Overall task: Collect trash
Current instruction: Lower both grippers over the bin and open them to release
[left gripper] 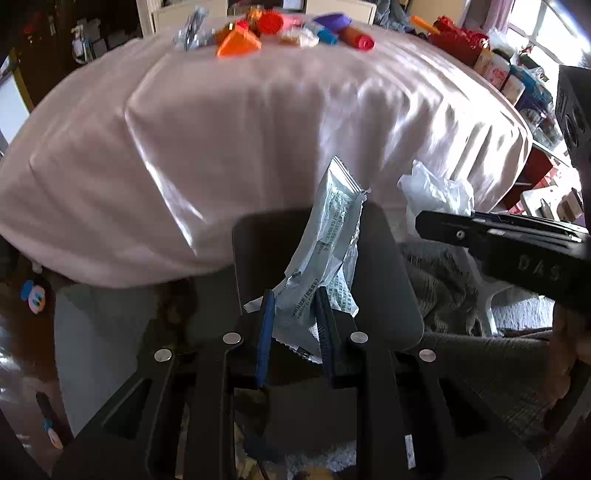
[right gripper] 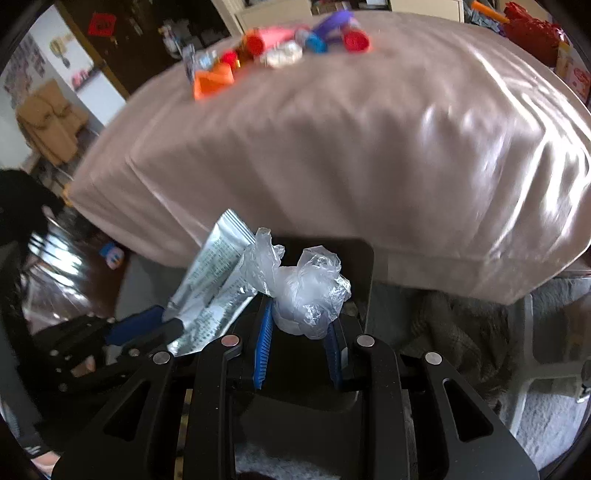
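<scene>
My left gripper (left gripper: pixel 293 301) is shut on a silver foil wrapper (left gripper: pixel 327 236) with printed text, held upright in front of the table's near edge. My right gripper (right gripper: pixel 301 314) is shut on a crumpled clear plastic bag (right gripper: pixel 306 291). The two grippers are side by side: the wrapper (right gripper: pixel 210 291) shows at the left of the right wrist view, and the plastic bag (left gripper: pixel 436 188) and right gripper fingers (left gripper: pixel 480 230) show at the right of the left wrist view. Both hang over a dark chair back (left gripper: pixel 388 277).
A table under a pink cloth (left gripper: pixel 258 147) fills the view ahead. At its far edge lies a heap of coloured items: an orange piece (left gripper: pixel 238 44), red caps (left gripper: pixel 362 40), a foil scrap (left gripper: pixel 192 31). Cluttered shelves (left gripper: pixel 517 81) stand at right.
</scene>
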`<state>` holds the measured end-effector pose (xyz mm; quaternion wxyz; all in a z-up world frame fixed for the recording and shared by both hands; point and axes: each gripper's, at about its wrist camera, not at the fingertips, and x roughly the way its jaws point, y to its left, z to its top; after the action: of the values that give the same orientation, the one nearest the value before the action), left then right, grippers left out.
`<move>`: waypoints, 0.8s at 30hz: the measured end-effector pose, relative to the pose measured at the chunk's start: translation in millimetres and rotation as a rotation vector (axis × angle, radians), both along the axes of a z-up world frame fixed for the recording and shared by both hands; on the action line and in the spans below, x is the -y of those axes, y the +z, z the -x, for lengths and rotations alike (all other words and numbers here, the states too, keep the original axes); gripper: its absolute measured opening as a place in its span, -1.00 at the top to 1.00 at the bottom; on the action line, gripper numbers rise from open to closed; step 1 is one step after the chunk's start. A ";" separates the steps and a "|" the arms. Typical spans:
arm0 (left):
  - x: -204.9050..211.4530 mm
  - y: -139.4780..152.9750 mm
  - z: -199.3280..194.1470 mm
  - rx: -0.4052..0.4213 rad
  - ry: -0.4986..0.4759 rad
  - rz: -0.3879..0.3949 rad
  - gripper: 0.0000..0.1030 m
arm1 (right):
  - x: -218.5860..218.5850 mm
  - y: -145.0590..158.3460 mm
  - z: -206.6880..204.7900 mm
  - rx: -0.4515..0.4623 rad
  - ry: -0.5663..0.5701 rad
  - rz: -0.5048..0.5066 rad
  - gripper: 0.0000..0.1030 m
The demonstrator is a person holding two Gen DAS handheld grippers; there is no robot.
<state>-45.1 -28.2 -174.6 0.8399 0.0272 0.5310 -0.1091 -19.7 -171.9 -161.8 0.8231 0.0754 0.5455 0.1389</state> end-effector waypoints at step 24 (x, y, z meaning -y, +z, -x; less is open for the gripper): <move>0.9 -34.0 1.0 -0.070 -0.012 -0.024 0.22 | -12.3 -18.4 -6.2 -0.046 -0.025 -0.024 -0.13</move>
<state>-46.0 -29.1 -208.6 0.8197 0.0368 0.5612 -0.1087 -13.5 -159.6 -180.2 0.8111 0.0953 0.5615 0.1333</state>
